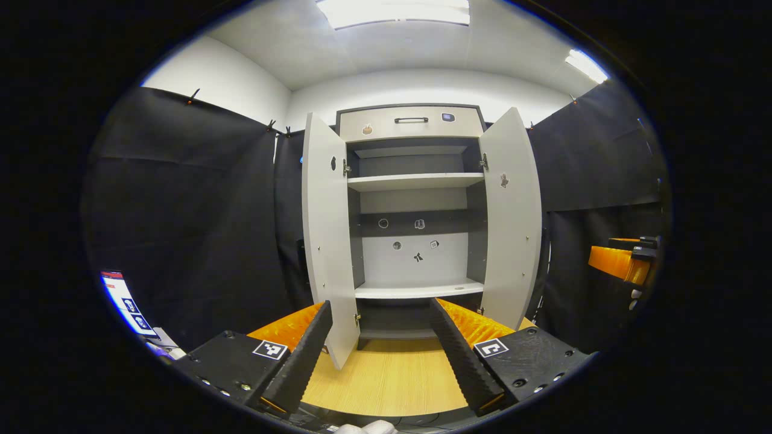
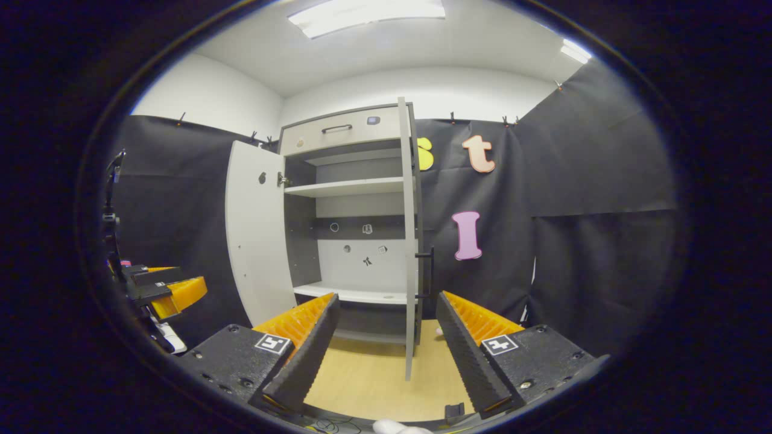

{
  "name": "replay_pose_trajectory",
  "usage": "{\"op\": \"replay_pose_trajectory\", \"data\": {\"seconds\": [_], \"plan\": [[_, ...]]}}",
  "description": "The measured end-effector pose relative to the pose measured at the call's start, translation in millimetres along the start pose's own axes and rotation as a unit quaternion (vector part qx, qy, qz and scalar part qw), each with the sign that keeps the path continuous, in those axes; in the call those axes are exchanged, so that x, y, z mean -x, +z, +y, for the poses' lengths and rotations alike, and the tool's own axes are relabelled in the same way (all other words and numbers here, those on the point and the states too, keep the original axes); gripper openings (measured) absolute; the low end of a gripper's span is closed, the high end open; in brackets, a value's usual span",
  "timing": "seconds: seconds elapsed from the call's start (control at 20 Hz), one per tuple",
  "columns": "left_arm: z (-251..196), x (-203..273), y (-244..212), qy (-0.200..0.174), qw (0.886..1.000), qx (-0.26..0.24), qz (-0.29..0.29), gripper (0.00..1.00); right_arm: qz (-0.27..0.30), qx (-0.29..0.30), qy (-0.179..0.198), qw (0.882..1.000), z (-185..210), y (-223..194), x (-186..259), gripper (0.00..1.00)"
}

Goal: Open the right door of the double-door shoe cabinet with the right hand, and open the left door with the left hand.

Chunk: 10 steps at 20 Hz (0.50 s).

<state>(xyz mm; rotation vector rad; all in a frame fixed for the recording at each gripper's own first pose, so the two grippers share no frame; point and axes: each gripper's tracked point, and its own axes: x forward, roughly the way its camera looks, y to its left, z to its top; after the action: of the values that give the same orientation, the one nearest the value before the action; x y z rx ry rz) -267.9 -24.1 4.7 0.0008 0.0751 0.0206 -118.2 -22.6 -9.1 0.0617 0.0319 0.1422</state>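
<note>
The grey shoe cabinet [image 1: 416,199] stands ahead with both doors swung out and its shelves bare. The left door [image 1: 325,241] hangs open, its lower corner just inside the left finger of my left gripper [image 1: 380,304], which is open and holds nothing. The right door [image 1: 512,223] is open too. In the right gripper view the right door [image 2: 410,241] shows edge-on with its dark handle [image 2: 425,271]. That edge runs down between the fingers of my open right gripper [image 2: 387,298], farther off and untouched. The left door [image 2: 256,235] stands wide.
A top drawer [image 1: 411,120] with a dark handle is closed. The wooden floor [image 1: 386,374] lies before the cabinet. Black cloth walls close in on both sides. The other gripper [image 1: 624,259] shows at far right, and likewise at far left [image 2: 163,289]. A screen [image 1: 123,301] sits low left.
</note>
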Motion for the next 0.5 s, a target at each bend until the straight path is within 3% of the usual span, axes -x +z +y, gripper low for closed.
{"op": "replay_pose_trajectory", "data": {"seconds": [0.5], "plan": [[-10,11,13,-0.019,1.0,0.003,-0.011,0.96,-0.01,-0.001,-0.03,1.0,-12,7,23,1.0]]}}
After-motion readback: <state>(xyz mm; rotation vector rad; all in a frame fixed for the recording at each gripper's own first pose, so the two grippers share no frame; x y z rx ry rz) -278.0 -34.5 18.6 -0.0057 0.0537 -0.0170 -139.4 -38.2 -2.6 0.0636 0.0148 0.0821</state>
